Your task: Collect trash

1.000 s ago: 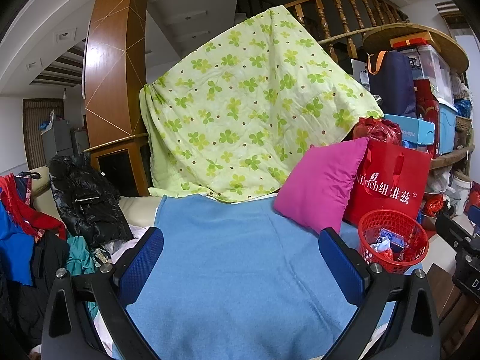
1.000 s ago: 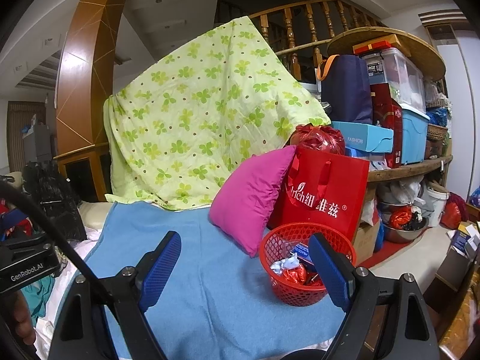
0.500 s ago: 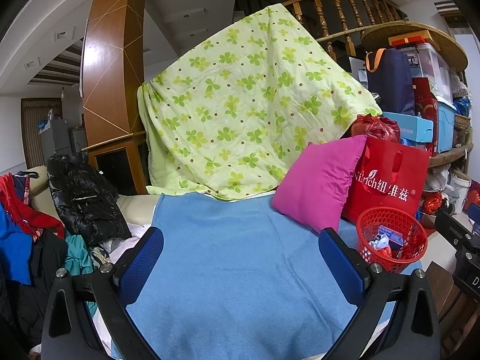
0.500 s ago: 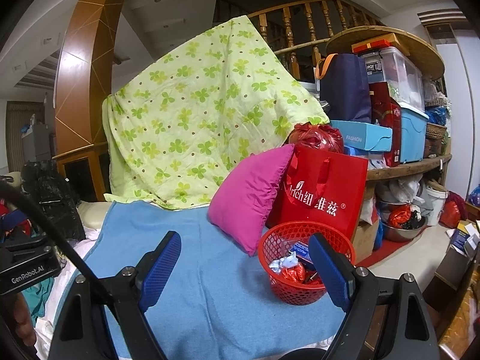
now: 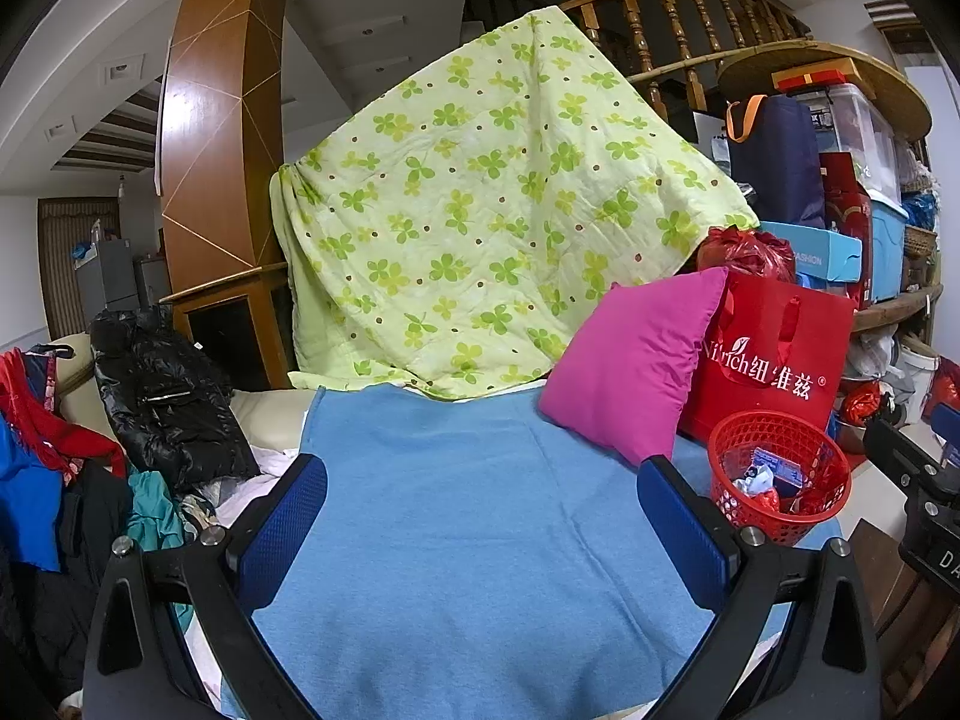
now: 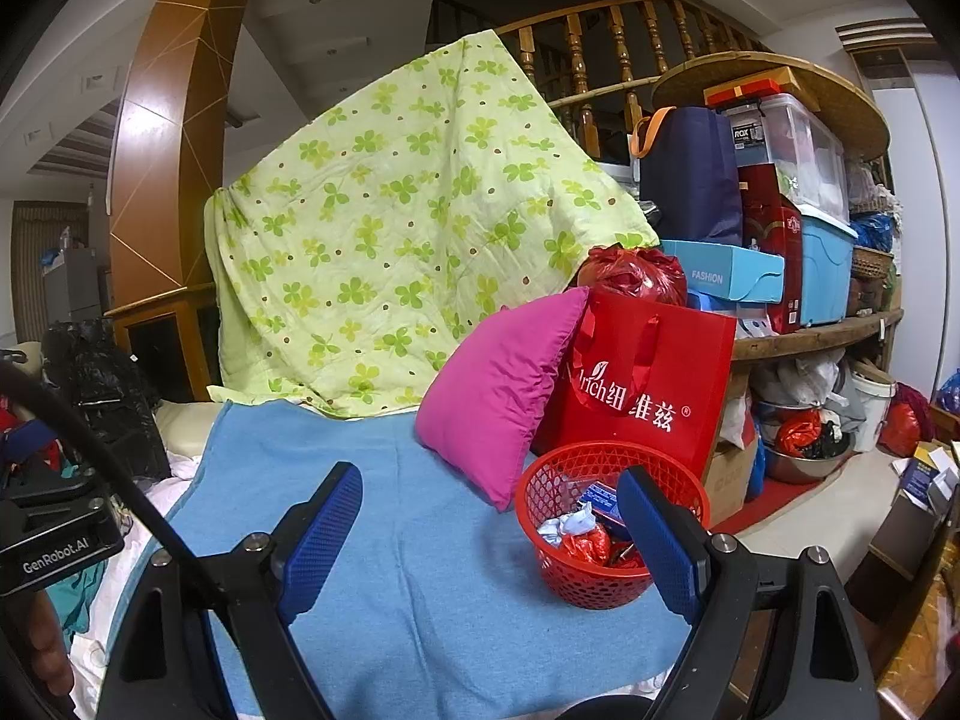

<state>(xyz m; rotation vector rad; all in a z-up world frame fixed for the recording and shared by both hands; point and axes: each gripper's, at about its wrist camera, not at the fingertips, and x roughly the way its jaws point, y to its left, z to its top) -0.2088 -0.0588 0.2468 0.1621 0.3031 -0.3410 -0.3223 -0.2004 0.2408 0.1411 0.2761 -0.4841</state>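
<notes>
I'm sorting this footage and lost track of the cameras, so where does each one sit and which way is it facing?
Left wrist: on the left gripper, looking forward over the blue blanket toward the green quilt; its own open fingers show, with part of the other gripper at the right edge.
Right wrist: on the right gripper, aimed likewise but nearer the red basket; open fingers show.
Shared: blanket, quilt, pink pillow, red bag, basket.

The left tongs [image 5: 480,531] point forward, tilted slightly down, blue pads wide apart and gripping nothing; the right tongs [image 6: 492,534] sit alongside, likewise spread and bare; part of a hand [image 6: 45,642] shows at the right view's lower left edge.
</notes>
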